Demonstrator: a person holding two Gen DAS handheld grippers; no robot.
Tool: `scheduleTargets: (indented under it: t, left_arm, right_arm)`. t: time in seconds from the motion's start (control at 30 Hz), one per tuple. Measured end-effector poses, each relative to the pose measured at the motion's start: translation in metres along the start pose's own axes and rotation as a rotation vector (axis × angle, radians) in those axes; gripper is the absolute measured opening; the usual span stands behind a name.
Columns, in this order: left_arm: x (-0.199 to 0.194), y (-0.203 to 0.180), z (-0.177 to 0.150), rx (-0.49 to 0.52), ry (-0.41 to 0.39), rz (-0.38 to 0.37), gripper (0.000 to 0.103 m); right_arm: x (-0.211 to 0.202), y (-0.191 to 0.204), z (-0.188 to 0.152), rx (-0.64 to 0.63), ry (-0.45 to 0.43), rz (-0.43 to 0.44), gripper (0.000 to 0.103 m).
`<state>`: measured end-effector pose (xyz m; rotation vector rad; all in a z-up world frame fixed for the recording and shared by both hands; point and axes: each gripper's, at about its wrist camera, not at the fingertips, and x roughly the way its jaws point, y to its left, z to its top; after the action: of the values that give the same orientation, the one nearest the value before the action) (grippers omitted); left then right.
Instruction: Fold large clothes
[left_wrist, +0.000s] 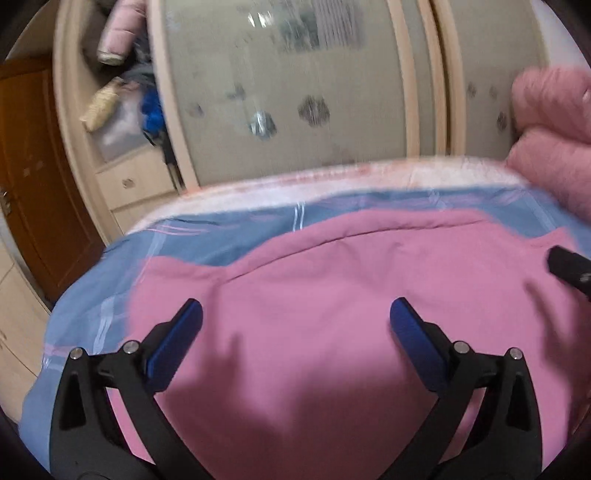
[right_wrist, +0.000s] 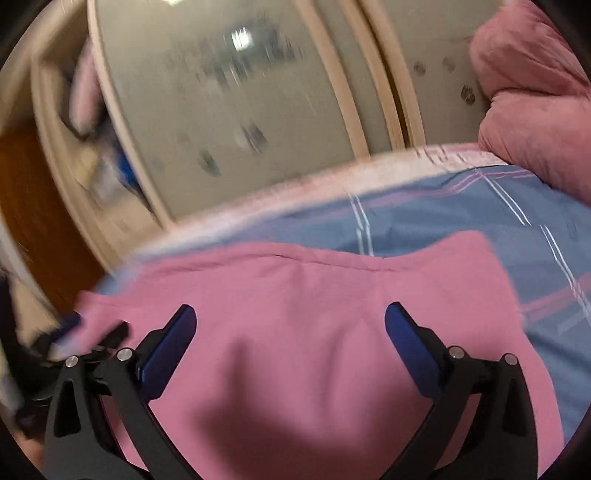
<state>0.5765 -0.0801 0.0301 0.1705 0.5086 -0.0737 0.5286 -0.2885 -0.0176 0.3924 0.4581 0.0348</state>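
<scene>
a blue plaid bedsheet covers the bed; on it lies the large pink soft-knit garment, spread flat — light and limp, best pinched at a corner or hem. left gripper and right gripper hover above, jaws wide, empty.

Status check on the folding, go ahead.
Left claw open, right claw open, both empty. Pink garment spread on blue bedsheet. Nothing lying on the garment.

Pink garment spread flat, lightly creased
</scene>
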Motion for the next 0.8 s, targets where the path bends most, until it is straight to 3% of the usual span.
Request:
scheduleTargets:
  t: [0.1, 0.17, 0.27, 0.37, 0.53, 0.67, 0.8]
  left_arm:
    - [-0.088, 0.009, -0.038, -0.002, -0.074, -0.019, 0.101]
    - [-0.151, 0.015, -0.083, -0.003, -0.09, -0.042, 0.101]
    - [-0.211, 0.028, -0.149, -0.103, -0.05, -0.1, 0.101]
    - [-0.246, 0.029, -0.188, -0.156, -0.008, -0.084, 0.101]
    - [-0.269, 0.027, -0.211, -0.167, 0.034, -0.031, 0.101]
    - [-0.294, 0.018, -0.21, -0.105, -0.018, 0.018, 0.101]
    - [-0.307, 0.021, -0.21, -0.144, -0.035, -0.023, 0.101]
  right_arm:
    - [-0.095, -0.004, -0.041, -0.023, -0.071, 0.063, 0.102]
    - [-0.158, -0.006, -0.084, -0.067, -0.096, 0.032, 0.102]
    - [-0.207, 0.004, -0.13, -0.183, -0.036, -0.032, 0.102]
    - [-0.241, 0.01, -0.168, -0.198, -0.022, -0.075, 0.102]
    - [-0.267, 0.038, -0.197, -0.238, 0.007, -0.106, 0.102]
    - [-0.28, 0.057, -0.203, -0.313, 0.004, -0.116, 0.102]
    - [-0.289, 0.058, -0.203, -0.306, -0.014, -0.106, 0.102]
